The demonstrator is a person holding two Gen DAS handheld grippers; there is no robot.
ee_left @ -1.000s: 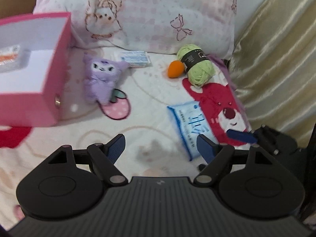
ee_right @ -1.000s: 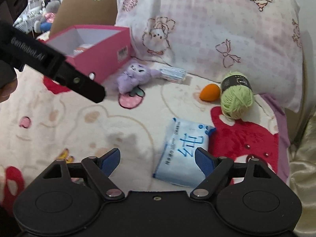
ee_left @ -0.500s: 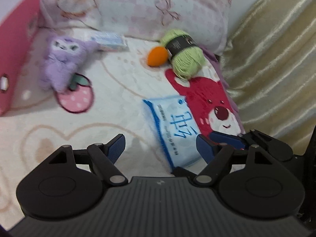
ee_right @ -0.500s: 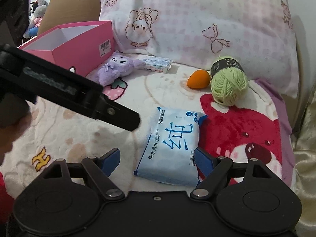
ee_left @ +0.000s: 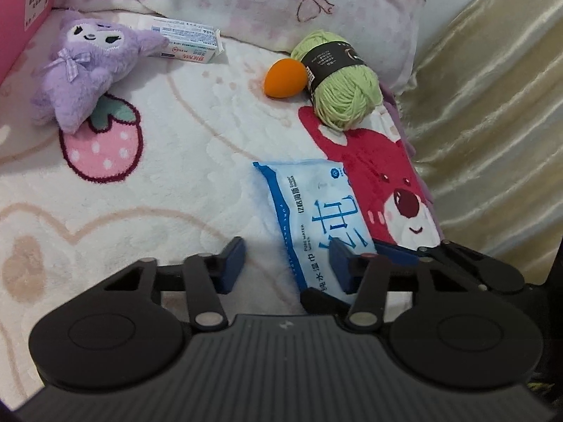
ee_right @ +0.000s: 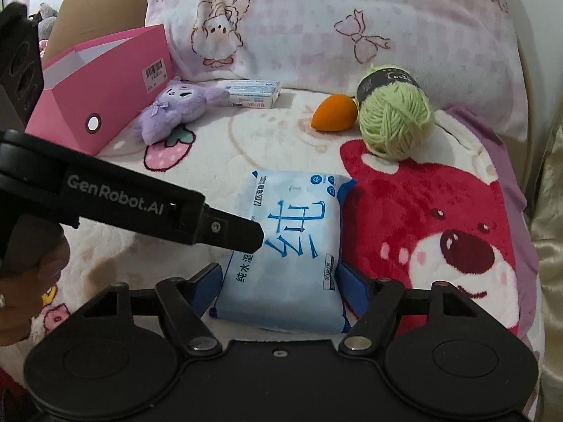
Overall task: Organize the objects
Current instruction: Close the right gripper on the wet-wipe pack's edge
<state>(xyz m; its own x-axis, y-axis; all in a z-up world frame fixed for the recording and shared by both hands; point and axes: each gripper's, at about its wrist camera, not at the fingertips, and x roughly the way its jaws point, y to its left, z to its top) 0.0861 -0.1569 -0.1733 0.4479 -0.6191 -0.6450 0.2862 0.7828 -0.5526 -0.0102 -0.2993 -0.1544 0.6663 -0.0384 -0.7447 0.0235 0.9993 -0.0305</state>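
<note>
A blue wet-wipes pack (ee_right: pixel 292 242) lies flat on the blanket; it also shows in the left wrist view (ee_left: pixel 316 218). My right gripper (ee_right: pixel 278 288) is open, its two blue pads on either side of the pack's near end. My left gripper (ee_left: pixel 286 263) is open and empty, its right pad over the pack's near left edge. The left gripper's black body (ee_right: pixel 140 207) crosses the right wrist view from the left. A purple plush (ee_left: pixel 84 66), a small white box (ee_left: pixel 186 40), an orange sponge egg (ee_left: pixel 285 77) and a green yarn ball (ee_left: pixel 341 84) lie farther back.
A pink open box (ee_right: pixel 105 105) stands at the back left beside the plush. A large pink-patterned pillow (ee_right: pixel 334 35) lines the back. A beige curtain (ee_left: pixel 492 123) hangs along the right edge of the bed.
Both grippers moved forward and down toward the wipes pack. The right gripper's pads now straddle the pack. The left gripper swung right, so the pink box slid out of its view.
</note>
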